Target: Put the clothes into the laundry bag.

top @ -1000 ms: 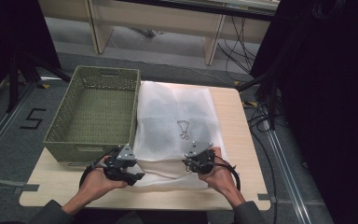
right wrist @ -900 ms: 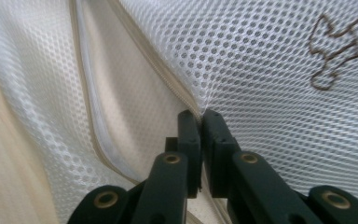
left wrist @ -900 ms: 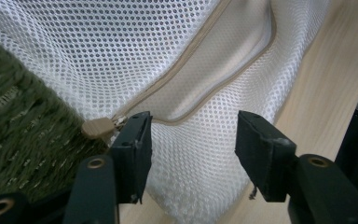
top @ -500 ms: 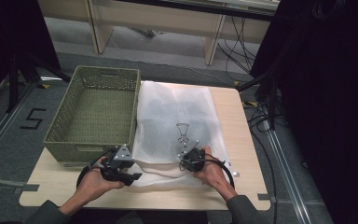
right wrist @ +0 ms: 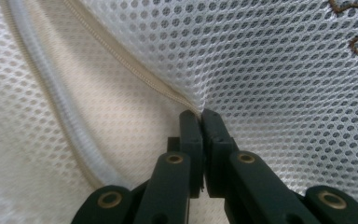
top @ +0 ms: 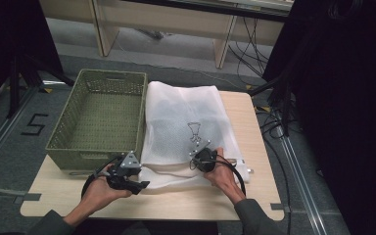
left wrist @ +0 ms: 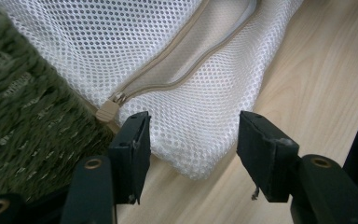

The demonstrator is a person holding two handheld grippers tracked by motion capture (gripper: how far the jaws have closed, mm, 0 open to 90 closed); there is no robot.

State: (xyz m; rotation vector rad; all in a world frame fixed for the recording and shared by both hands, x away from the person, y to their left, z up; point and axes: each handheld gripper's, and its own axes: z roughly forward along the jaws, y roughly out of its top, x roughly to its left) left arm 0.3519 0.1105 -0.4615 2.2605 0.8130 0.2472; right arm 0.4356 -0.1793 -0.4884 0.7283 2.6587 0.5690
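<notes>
The right gripper [right wrist: 200, 122] had pinched the mesh bag [top: 186, 122] at its zipper seam, near the table's [top: 254, 196] front edge. The left gripper [left wrist: 191, 140] stood unclosed beside the zipper pull [left wrist: 107, 109], ungrasped; the opening looked mostly closed, so unzipping seemed barely begun.

A black numeral "5" [top: 35, 125] is marked on the grey floor [top: 10, 161], at about nine o'clock from the table; nothing else is legible.
</notes>
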